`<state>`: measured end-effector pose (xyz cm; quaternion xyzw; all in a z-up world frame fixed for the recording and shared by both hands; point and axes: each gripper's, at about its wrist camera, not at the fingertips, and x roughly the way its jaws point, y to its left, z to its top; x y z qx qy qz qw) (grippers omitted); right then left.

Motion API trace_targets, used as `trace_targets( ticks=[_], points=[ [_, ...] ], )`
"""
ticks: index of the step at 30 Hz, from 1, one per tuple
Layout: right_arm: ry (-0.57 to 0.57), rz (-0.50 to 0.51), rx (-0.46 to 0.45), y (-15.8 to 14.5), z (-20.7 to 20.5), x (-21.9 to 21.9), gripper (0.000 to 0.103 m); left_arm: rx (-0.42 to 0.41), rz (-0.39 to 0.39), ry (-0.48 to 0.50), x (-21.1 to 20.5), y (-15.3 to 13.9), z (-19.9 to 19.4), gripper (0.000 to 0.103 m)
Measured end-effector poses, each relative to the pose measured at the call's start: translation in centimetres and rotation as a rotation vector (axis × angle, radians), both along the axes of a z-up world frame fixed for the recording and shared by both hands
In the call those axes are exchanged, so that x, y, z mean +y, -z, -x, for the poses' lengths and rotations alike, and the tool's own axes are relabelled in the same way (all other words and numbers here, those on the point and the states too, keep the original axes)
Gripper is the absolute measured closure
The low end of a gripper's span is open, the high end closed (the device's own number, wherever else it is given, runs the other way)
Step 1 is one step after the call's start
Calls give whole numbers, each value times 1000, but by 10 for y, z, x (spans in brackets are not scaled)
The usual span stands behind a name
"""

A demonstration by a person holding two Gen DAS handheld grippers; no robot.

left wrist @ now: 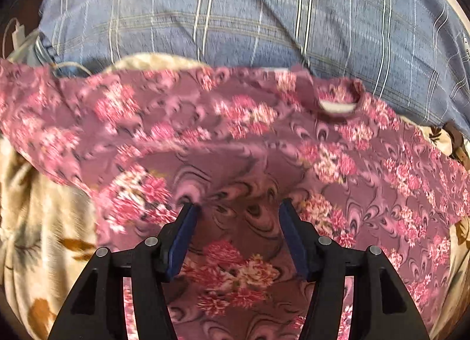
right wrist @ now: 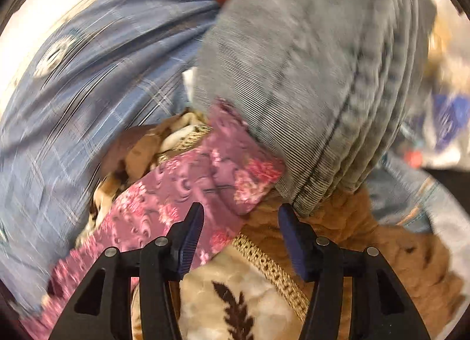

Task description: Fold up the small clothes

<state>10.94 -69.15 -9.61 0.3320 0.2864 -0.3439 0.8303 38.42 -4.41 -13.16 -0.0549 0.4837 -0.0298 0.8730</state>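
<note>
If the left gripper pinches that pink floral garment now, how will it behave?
Probably floppy: the floral garment lies rumpled over the blanket. Likely light and thin, so it should drape and trail. The left gripper is open above it.

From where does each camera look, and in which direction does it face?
Left wrist: sits on the left gripper, looks forward over the pink floral garment; both fingers, apart, show.
Right wrist: sits on the right gripper, looks at a strip of that garment and the blanket; both fingers, apart, show.
Shared: the garment, blanket, blue plaid cloth.
</note>
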Motion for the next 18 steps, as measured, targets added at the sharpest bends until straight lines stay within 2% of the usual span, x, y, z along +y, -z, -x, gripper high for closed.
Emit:
trace_targets(
  ticks=[4,6,7,12,18],
  points=[
    [22,-57,-67,19,-5,-14,47,-5,-38,10,-6,7,-3,43],
    [34,-28,-53,21,-14,-16,62,-7,-30,10,-7,8,-3,42],
    [34,1,-57,16,-17,-11,83,-6,-26,9,-6,7,-4,42],
    [-30,146,-34,-14,-27,24,88,3,3,7,0,3,-3,42],
    [-219,290,-64,-73,-52,104,90,-13,63,-16,20,-8,0,42]
  ],
)
